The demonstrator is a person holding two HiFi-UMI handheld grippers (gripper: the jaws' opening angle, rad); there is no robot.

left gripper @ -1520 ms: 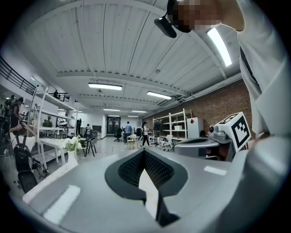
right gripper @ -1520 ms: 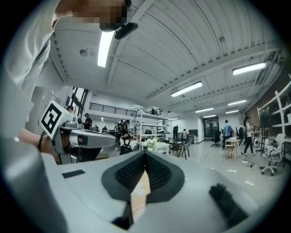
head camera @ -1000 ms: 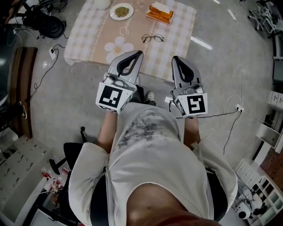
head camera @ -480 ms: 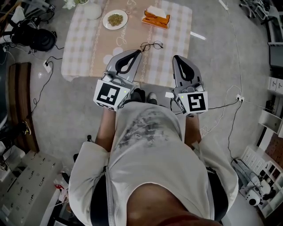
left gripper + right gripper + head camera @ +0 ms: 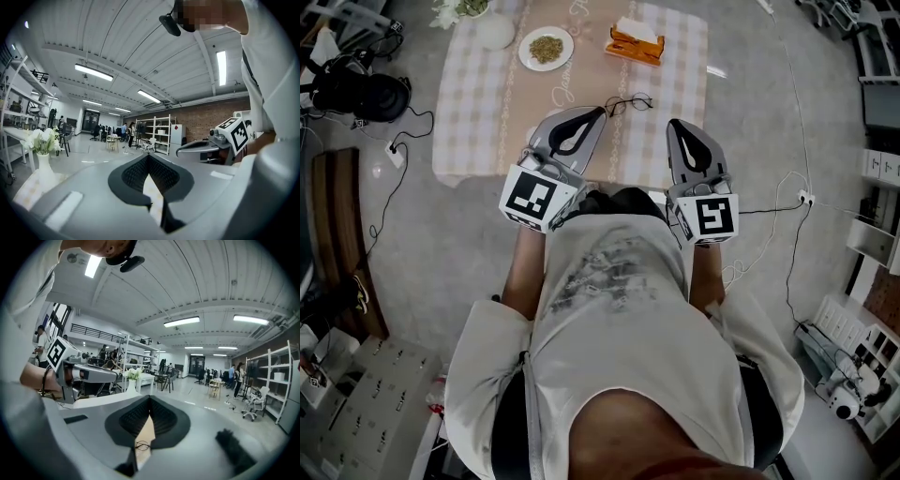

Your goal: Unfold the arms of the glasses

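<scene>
The glasses (image 5: 628, 103) lie on the checked cloth of the bench (image 5: 473, 112), near its front edge, with a plate (image 5: 546, 49) at 10 o'clock of them and an orange tissue box (image 5: 635, 42) at 12 o'clock. At this size it cannot be told whether the arms are folded. Both tools are held level and side by side in front of the person's body, 1 at each end of the frame, probably so that each can take 1 arm. The left hand-held gripper (image 5: 594, 113) has its jaws closed together on nothing; the glasses lie just beside its tip, at 2 o'clock in the head view. The right hand-held gripper (image 5: 675, 126) is likewise fully closed and empty; the glasses lie near its tip, at 10 o'clock, and appear through the gap below its jaws in the right gripper view. Neither tool touches the glasses, so the unfolding has not yet begun.
</scene>
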